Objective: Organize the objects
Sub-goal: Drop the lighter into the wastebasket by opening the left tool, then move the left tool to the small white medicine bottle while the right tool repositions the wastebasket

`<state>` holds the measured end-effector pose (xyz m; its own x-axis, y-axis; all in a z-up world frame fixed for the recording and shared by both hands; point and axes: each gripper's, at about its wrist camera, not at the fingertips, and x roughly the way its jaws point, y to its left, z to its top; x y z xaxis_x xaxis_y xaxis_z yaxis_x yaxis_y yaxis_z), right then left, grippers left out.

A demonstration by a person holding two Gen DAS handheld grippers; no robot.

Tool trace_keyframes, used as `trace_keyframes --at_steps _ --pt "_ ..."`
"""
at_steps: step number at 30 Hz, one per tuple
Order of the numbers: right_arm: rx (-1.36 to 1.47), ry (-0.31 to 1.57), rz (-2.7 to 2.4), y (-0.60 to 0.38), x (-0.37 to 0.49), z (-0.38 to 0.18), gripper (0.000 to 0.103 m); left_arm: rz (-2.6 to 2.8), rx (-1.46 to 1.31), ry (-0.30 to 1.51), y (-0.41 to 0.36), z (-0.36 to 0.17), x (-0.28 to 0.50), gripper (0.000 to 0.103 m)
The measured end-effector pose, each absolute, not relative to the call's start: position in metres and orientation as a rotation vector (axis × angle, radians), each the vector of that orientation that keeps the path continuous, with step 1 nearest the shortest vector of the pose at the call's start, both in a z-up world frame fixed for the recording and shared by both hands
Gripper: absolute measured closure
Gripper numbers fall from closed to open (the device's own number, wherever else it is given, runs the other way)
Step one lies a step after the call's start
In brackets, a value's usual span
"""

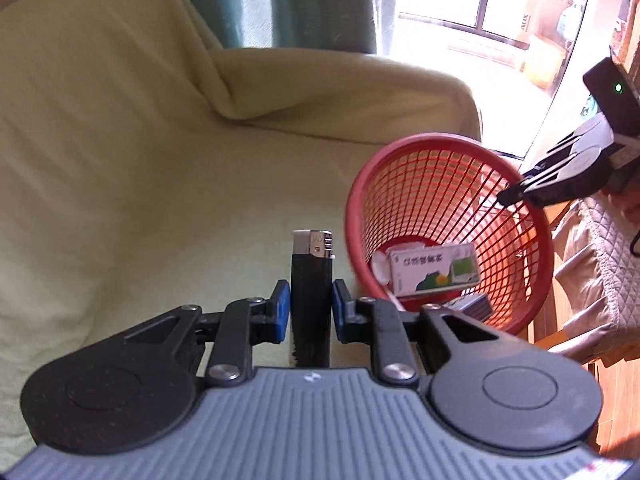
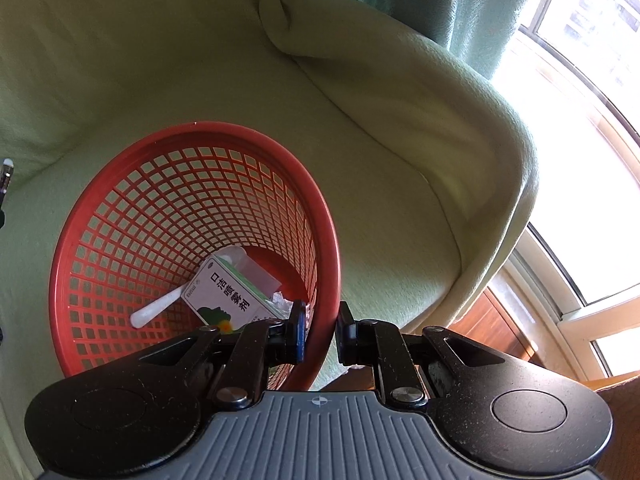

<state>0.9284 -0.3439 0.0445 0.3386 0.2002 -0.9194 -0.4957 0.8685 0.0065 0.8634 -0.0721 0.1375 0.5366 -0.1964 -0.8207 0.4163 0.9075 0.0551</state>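
Note:
My left gripper (image 1: pixel 311 312) is shut on a black lighter (image 1: pixel 311 280) with a silver top, held upright just left of the red mesh basket (image 1: pixel 400 168). The basket is tilted on the pale green sofa. Inside it lie a white and green box (image 1: pixel 434 270) and a dark item (image 1: pixel 474 304). My right gripper (image 2: pixel 320 332) is shut on the basket's rim (image 2: pixel 326 264), one finger inside and one outside. In the right wrist view the basket (image 2: pixel 120 216) holds the box (image 2: pixel 226 294) and a white spoon-like stick (image 2: pixel 156 312). The right gripper also shows in the left wrist view (image 1: pixel 516 194).
The green sofa seat (image 1: pixel 160 184) and its armrest (image 2: pixel 460 128) surround the basket. Teal curtains (image 1: pixel 304 0) and a bright window (image 2: pixel 580 100) are behind. A quilted cover (image 1: pixel 600 248) and wooden floor (image 2: pixel 492 320) lie to the right.

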Motion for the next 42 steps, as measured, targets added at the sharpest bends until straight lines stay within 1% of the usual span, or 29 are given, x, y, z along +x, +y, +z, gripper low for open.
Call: trace_keyframes --at_steps 5,9,10,11,12,15,28,31,33,35,42 --pt "-0.293 1.137 0.487 -0.345 0.931 0.044 0.092 -0.427 0.273 0.882 -0.117 0.153 0.882 0.085" --pt "-0.285 1.136 0.499 -0.346 0.935 0.044 0.092 -0.442 0.294 0.875 -0.145 0.158 0.897 0.084" --pt "-0.285 1.136 0.501 -0.346 0.936 0.044 0.092 -0.449 0.298 0.880 -0.150 0.157 0.900 0.082" --pt "-0.284 1.135 0.503 -0.346 0.936 0.044 0.092 -0.450 0.299 0.886 -0.152 0.157 0.903 0.075" --pt "-0.283 1.134 0.505 -0.346 0.937 0.044 0.092 -0.443 0.306 0.893 -0.156 0.155 0.905 0.074" --pt "-0.277 1.132 0.511 -0.346 0.939 0.043 0.092 -0.423 0.326 0.917 -0.156 0.151 0.907 0.074" --pt "-0.281 1.147 0.497 -0.346 0.942 0.039 0.092 -0.314 0.326 0.985 -0.111 0.146 0.894 0.074" --pt "-0.282 1.146 0.500 -0.345 0.940 0.039 0.092 -0.280 0.320 0.997 -0.094 0.143 0.889 0.071" --pt "-0.280 1.143 0.503 -0.345 0.940 0.039 0.092 -0.243 0.312 1.010 -0.077 0.140 0.881 0.068" --pt "-0.277 1.141 0.506 -0.346 0.940 0.041 0.092 -0.202 0.285 1.034 -0.054 0.134 0.870 0.067" --pt "-0.260 1.132 0.511 -0.346 0.943 0.037 0.092 0.047 0.190 1.145 0.048 0.102 0.809 0.066"
